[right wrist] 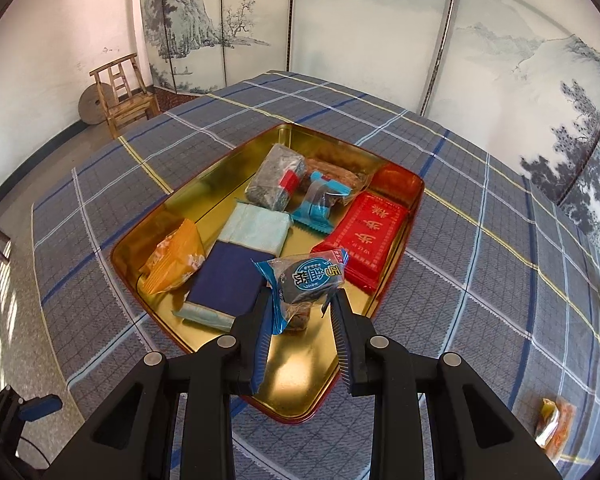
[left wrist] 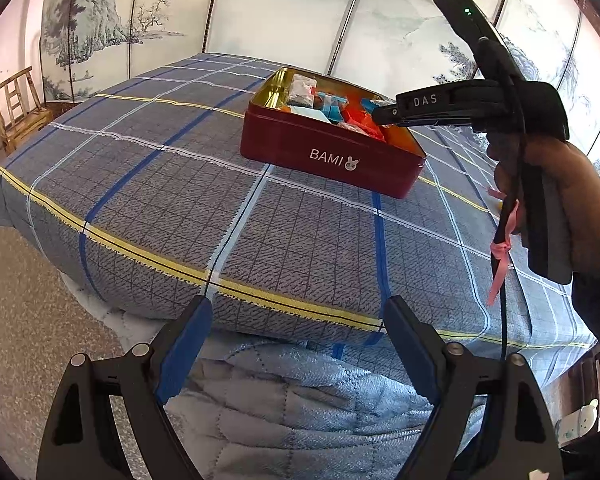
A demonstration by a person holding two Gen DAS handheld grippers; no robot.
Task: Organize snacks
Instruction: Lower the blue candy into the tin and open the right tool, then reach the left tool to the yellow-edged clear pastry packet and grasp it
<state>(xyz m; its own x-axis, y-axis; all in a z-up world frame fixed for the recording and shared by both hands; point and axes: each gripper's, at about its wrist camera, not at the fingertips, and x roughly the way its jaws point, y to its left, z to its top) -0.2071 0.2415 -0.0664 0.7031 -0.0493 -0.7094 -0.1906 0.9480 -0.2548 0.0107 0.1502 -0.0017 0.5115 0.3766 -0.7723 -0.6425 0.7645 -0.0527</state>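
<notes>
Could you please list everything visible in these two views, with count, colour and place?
Tin: one, red outside, gold inside, open on the bed.
Bedspread: one, blue-grey plaid, under the tin.
Blue-wrapped snack: one, blue and clear, between the right gripper's fingers above the tin.
Red packet: one, red, along the tin's right side.
Orange packet: one, orange, left in the tin.
Dark blue packet: one, navy, near middle of the tin.
Pale green packet: one, just behind the navy one.
Grey packet: one, far part of the tin.
Loose snacks: two, orange-yellow and green, on the bedspread at right.
Chair: one, wooden, by the wall.
Folding screen: one, painted landscape, behind the bed.
Left gripper: open, empty.
Right gripper: shut on the snack.
</notes>
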